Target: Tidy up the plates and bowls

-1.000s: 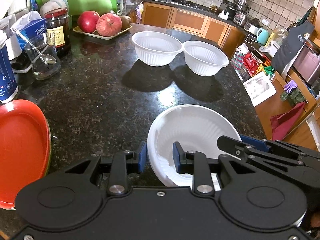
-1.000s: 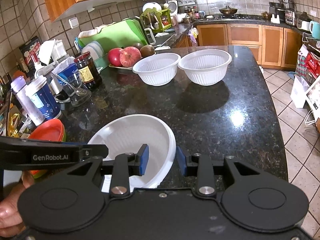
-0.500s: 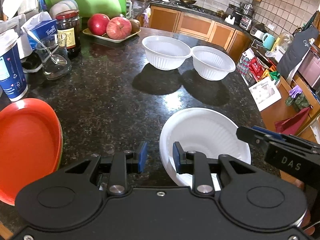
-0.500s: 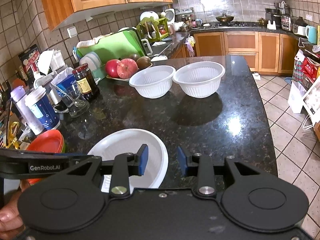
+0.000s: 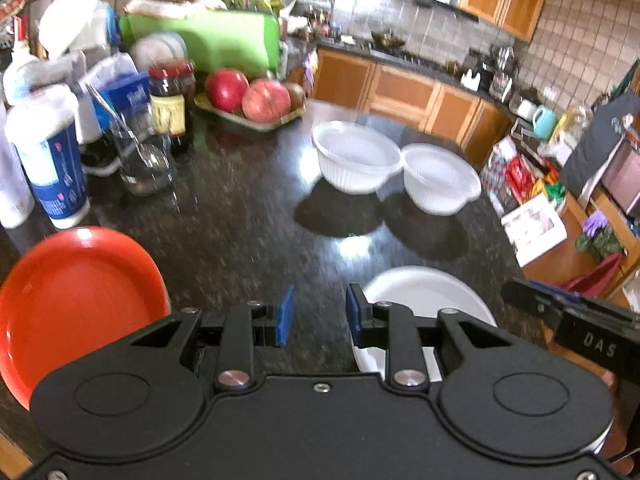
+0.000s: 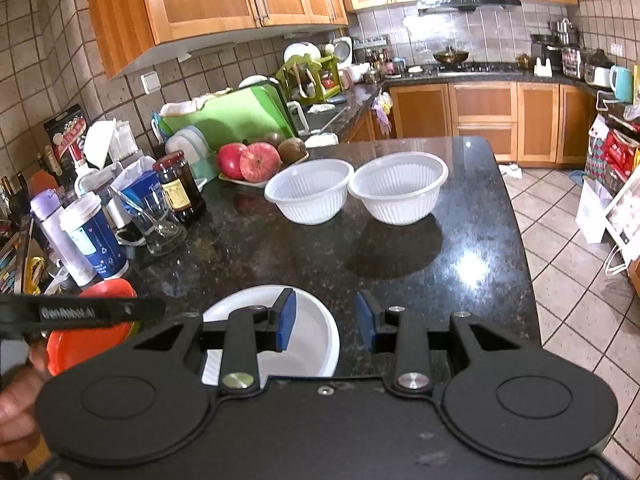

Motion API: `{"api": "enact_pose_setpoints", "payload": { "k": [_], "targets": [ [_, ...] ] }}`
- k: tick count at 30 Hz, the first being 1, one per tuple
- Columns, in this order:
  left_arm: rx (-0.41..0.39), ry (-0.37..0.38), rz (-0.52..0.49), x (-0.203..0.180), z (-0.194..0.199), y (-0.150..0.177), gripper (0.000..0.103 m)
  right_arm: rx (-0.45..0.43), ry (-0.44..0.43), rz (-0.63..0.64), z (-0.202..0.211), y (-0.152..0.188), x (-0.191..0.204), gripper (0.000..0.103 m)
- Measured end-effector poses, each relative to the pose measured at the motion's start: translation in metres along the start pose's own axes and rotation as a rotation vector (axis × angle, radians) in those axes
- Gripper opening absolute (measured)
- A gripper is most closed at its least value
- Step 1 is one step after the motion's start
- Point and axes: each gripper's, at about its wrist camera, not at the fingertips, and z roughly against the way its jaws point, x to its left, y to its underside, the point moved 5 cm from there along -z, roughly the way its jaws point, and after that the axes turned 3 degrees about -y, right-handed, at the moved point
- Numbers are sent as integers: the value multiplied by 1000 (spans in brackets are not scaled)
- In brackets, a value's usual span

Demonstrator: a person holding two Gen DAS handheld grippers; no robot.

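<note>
So the tabletop (image 6: 472, 248) had 2 white bowls (image 6: 310, 196) side by side mid-frame, 1 white plate (image 6: 316, 340) lower center, orange plates (image 5: 76, 300) lower left. Both grippers, left gripper (image 5: 318, 316) and right gripper (image 6: 326, 320), had jaws apart, holding nothing.

Two bowls (image 6: 310, 196) (image 6: 398, 188) side by side behind a plate (image 6: 316, 320), fruit tray (image 6: 256, 178) behind-left.

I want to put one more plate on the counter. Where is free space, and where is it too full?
Bare counter lies between the two white bowls and the white plate, and along its right edge beside the floor. Another free patch lies between the orange plates and the bowls. The left side is crowded: cups, glass, jar and fruit tray.
</note>
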Motion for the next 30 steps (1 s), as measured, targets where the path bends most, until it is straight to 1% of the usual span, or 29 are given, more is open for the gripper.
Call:
{"api": "enact_pose_setpoints", "payload": {
  "k": [5, 6, 9, 11, 14, 17, 20, 22, 24, 27, 30],
  "targets": [
    [-96, 14, -25, 4, 14, -24, 38, -34, 5, 11, 8, -14, 6, 38],
    [-117, 19, -37, 3, 17, -29, 40, -42, 7, 13, 10, -17, 7, 39],
    [-169, 54, -72, 1, 26, -44, 52, -71, 16, 23, 18, -30, 11, 40],
    [-193, 90, -93, -1, 30, -56, 53, -98, 27, 31, 24, -39, 13, 40],
    [-194, 141, -116, -3, 31, -69, 55, -125, 34, 26, 31, -51, 17, 40],
    [-178, 183, -137, -4, 27, -82, 55, -131, 8, -5, 35, -63, 22, 40],
    [-191, 177, -173, -5, 24, -96, 55, -114, -41, -47, 34, -76, 28, 40],
    [-205, 156, -191, -5, 21, -108, 55, -88, -79, -69, 28, -85, 32, 40],
    [-201, 161, -205, -5, 16, -118, 55, -62, -93, -98, 18, -95, 37, 40],
    [-152, 180, -216, -6, 1, -134, 55, -14, -89, -131, -3, -110, 42, 40],
    [-91, 186, -224, -6, -18, -149, 54, 62, -71, -211, -31, -121, 37, 40]
  ]
}}
